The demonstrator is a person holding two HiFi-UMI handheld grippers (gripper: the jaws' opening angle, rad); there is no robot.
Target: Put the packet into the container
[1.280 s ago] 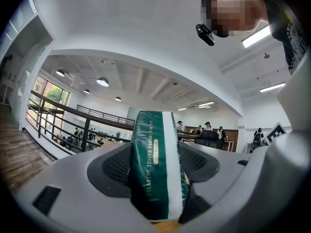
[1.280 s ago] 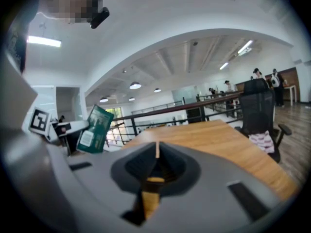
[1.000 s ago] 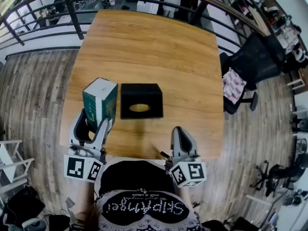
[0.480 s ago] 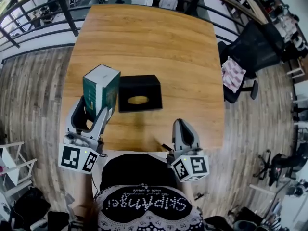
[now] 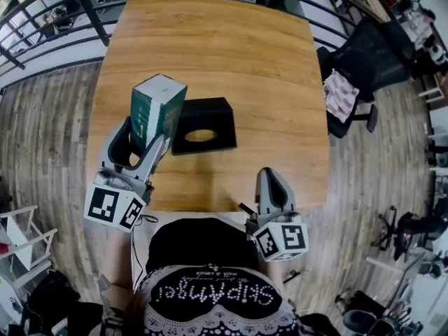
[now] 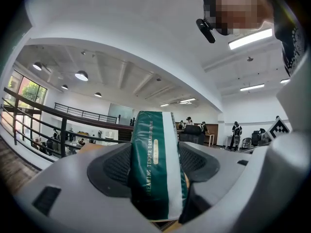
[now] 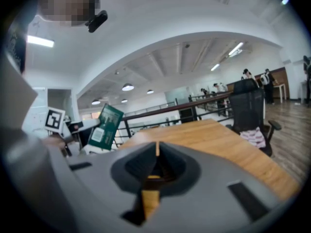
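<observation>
Packet (image 5: 158,106) is up off the counter (image 5: 238,54), pinched in the left gripper (image 5: 145,140). Its fingers are clamped on the lower end of the green-and-white pack, which leans a bit to the right. In the head view it overlaps the left edge of the black container (image 5: 218,112), which sits flat on the counter with an oval slot in its top. Right gripper (image 5: 272,187) hangs over the counter's near edge, well apart from both, fingers pressed together with nothing between them. Black chair (image 5: 371,65) stands off to the right on the wood floor (image 5: 49,131), with a checked cloth (image 5: 341,95) draped on it.
</observation>
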